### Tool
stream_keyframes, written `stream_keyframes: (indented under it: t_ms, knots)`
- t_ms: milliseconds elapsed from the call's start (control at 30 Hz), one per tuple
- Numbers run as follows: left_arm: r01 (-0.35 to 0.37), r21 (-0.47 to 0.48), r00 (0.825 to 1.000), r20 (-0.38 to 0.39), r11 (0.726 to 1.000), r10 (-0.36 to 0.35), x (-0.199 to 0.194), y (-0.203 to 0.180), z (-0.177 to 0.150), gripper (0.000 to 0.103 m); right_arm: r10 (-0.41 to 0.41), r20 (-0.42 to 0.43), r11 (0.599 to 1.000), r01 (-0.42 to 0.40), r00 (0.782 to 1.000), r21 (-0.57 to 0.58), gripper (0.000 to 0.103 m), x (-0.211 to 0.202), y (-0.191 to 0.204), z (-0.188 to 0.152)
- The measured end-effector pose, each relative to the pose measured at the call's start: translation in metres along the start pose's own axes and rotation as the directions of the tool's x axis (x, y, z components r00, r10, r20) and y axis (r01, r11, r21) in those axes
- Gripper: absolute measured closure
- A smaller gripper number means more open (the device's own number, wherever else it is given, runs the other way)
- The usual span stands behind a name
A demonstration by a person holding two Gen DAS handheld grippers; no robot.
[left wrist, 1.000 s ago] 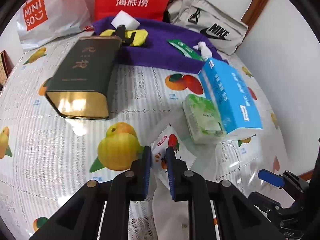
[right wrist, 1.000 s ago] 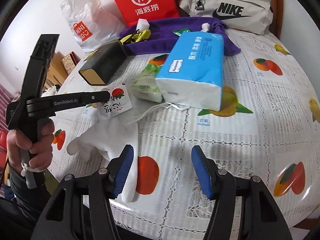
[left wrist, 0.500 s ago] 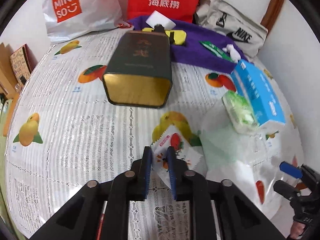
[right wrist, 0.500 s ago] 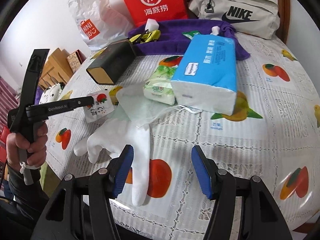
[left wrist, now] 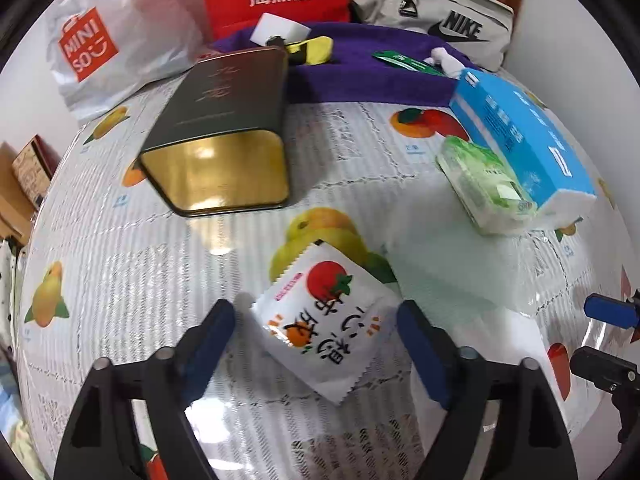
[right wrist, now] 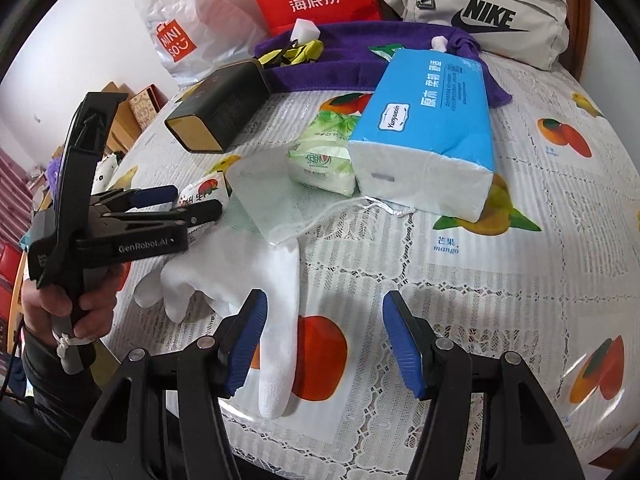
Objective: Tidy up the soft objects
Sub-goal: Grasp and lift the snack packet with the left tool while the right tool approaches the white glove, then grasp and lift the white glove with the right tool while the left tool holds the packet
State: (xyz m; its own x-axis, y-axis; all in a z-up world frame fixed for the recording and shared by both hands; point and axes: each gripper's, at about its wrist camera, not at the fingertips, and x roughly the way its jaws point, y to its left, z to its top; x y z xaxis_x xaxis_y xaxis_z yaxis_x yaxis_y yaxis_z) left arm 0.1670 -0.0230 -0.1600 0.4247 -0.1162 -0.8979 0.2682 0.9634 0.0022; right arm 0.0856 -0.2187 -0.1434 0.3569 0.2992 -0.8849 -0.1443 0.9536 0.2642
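The left tongs [left wrist: 316,340] are opening; the white snack sachet [left wrist: 326,322] lies flat on the tabletop [left wrist: 120,280] between the jaws, touched by neither pad. Landmark: the sachet. The dark tea tin [left wrist: 224,132] lies beyond it; the green tissue pack [left wrist: 484,184] and blue tissue pack [left wrist: 520,136] lie beyond and right. The right tongs [right wrist: 324,344] stand open and empty above the tabletop, the white glove [right wrist: 264,280] just beside their left pad.

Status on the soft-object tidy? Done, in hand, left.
Done: the snack sachet lies on the tablecloth; the left claw is opening around it, pads clear. In hand: nothing; the right claw is open beside the white glove. Left: glove, mesh pouch, green tissue pack and blue tissue pack lie loose.
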Motion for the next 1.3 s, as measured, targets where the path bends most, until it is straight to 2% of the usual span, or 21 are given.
stream_keyframes:
  t_ms: [100,167,233,267,433,467,500,567,733,833,933,1000,1100,1233,1300]
  knots:
    - [0.008,-0.013,1.000,0.008,1.000,-0.008,0.002,0.001,0.000,0.014,0.004,-0.006,1.000,-0.004,1.000,0.004,0.043,0.002,-0.001,0.000]
    - [0.008,0.000,1.000,0.021,1.000,-0.008,0.002,0.001,0.000,0.018,0.003,-0.009,1.000,-0.003,1.000,0.003,0.043,0.004,-0.001,-0.001]
    - [0.012,0.006,0.999,0.047,1.000,-0.012,-0.002,0.000,-0.002,0.045,0.004,-0.010,1.000,-0.004,1.000,0.002,0.043,0.004,0.001,-0.001]
    - [0.014,0.009,0.999,0.052,1.000,-0.014,-0.004,-0.001,-0.001,0.049,0.005,-0.010,1.000,-0.005,1.000,0.002,0.043,0.004,0.001,-0.001]
    - [0.015,0.032,0.998,0.066,0.999,-0.017,-0.007,-0.002,-0.003,0.059,0.014,-0.014,1.000,-0.014,1.000,-0.012,0.043,0.009,0.010,0.000]
    - [0.015,0.027,0.997,0.069,1.000,-0.017,-0.008,0.000,-0.003,0.063,0.016,-0.014,1.000,-0.016,1.000,-0.015,0.043,0.009,0.011,0.001]
    - [0.005,0.018,0.997,0.075,1.000,-0.006,-0.010,0.003,-0.004,0.074,0.021,-0.014,1.000,-0.021,1.000,-0.017,0.043,0.011,0.014,0.002]
    - [0.020,-0.015,0.997,0.073,1.000,-0.019,-0.013,0.014,-0.004,0.076,0.034,-0.014,0.999,-0.035,0.999,-0.021,0.043,0.013,0.019,0.004]
    - [0.004,-0.062,0.997,0.077,0.998,0.001,-0.015,0.037,-0.009,0.077,0.076,-0.026,0.997,-0.077,0.997,-0.022,0.043,0.022,0.030,0.009]
    - [0.023,-0.081,0.997,0.075,0.996,-0.017,-0.016,0.045,-0.012,0.077,0.075,-0.026,0.997,-0.076,0.997,-0.033,0.033,0.029,0.038,0.013]
    - [0.039,-0.093,0.996,0.078,0.995,-0.031,-0.015,0.048,-0.013,0.077,0.091,-0.038,0.995,-0.092,0.995,-0.033,0.030,0.038,0.044,0.015]
    - [0.043,-0.095,0.996,0.080,0.995,-0.035,-0.014,0.048,-0.012,0.076,0.088,-0.029,0.995,-0.090,0.996,-0.046,0.022,0.040,0.049,0.016]
    - [0.051,-0.104,0.996,0.081,0.993,-0.042,-0.015,0.050,-0.013,0.076,0.075,-0.022,0.994,-0.077,0.997,-0.080,0.019,0.046,0.060,0.017]
    - [0.067,-0.123,0.995,0.081,0.990,-0.057,-0.016,0.054,-0.015,0.076,-0.016,0.018,0.984,0.019,1.000,-0.179,0.022,0.053,0.082,0.014]
    - [0.063,-0.129,0.995,0.080,0.990,-0.053,-0.016,0.056,-0.016,0.076,-0.066,0.047,0.970,0.075,0.997,-0.230,0.041,0.056,0.090,0.011]
